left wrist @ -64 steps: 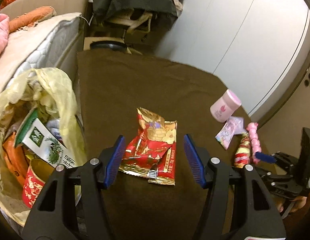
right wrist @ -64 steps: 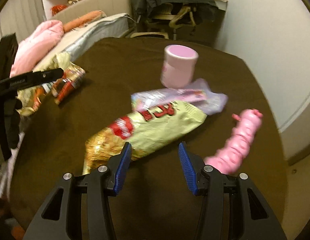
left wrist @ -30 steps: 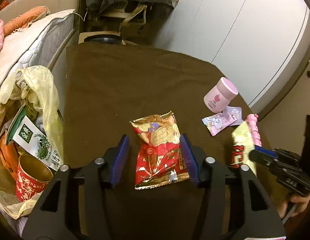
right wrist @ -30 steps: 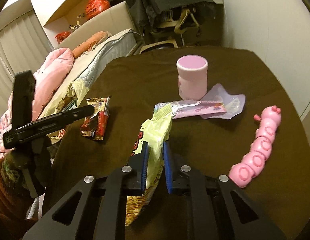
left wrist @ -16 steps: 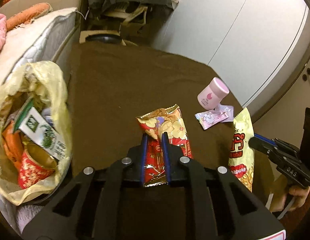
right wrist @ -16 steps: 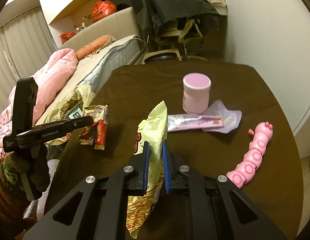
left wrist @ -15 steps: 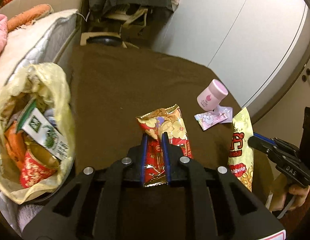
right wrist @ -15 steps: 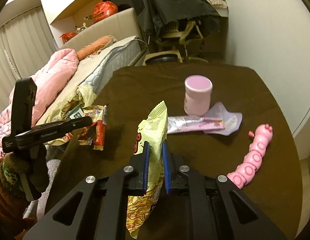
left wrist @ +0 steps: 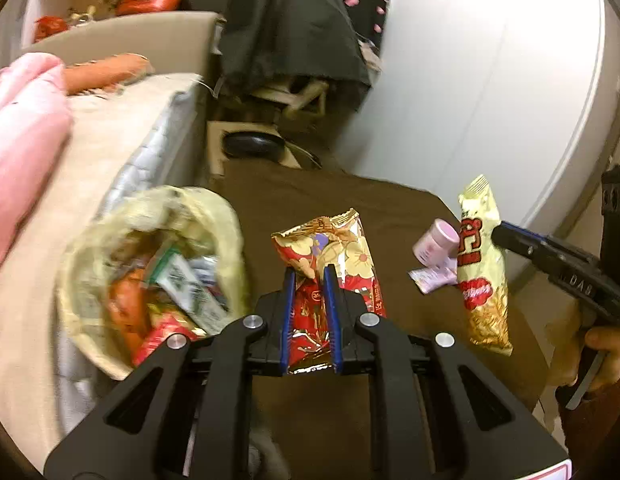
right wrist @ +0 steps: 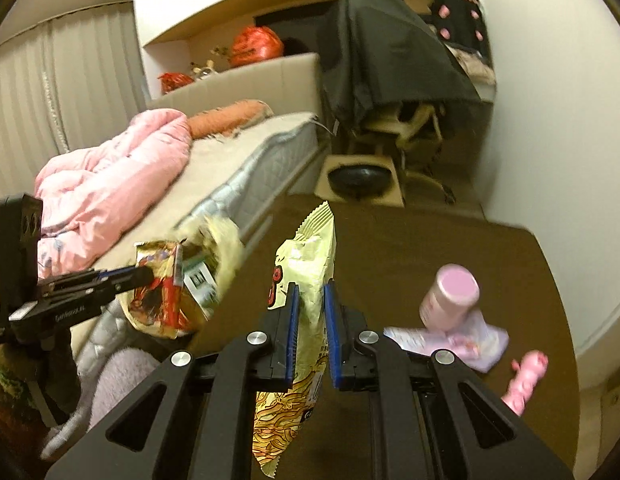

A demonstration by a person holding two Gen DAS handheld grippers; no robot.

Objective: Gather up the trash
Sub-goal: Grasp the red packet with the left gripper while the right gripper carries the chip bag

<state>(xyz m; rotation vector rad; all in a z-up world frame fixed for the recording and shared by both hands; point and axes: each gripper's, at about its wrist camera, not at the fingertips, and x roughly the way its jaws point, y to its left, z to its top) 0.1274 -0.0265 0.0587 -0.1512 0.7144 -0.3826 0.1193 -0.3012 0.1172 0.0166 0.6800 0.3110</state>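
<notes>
A brown-covered surface (left wrist: 390, 216) stands beside a bed (right wrist: 245, 160) with a pink quilt (right wrist: 109, 168); a chair draped in black cloth (right wrist: 390, 60) sits at twelve o'clock against a pale wall.

The left tongs (left wrist: 310, 312) are clamped on a red and gold snack wrapper (left wrist: 334, 256), lifted off the surface. Its long axis runs along the fingers, the crimped free end pointing toward twelve o'clock. At nine o'clock from it gapes a yellow trash bag (left wrist: 157, 264), already full of packets, between the surface and the bed.

The right tongs (right wrist: 310, 332) are clamped on a yellow snack bag (right wrist: 310, 264), also held in the air. It stands nearly upright, one crimped end at twelve, the other hanging toward six below the fingers.

The left wrist view alone looks into the trash bag and shows the hand (left wrist: 602, 352) holding the right tongs at three o'clock. The right wrist view alone shows the pink caterpillar toy (right wrist: 526, 376) at four o'clock, near a pink jar (right wrist: 450, 296) and a pale pink wrapper (right wrist: 462, 340), and the curtains (right wrist: 61, 80) at ten.
</notes>
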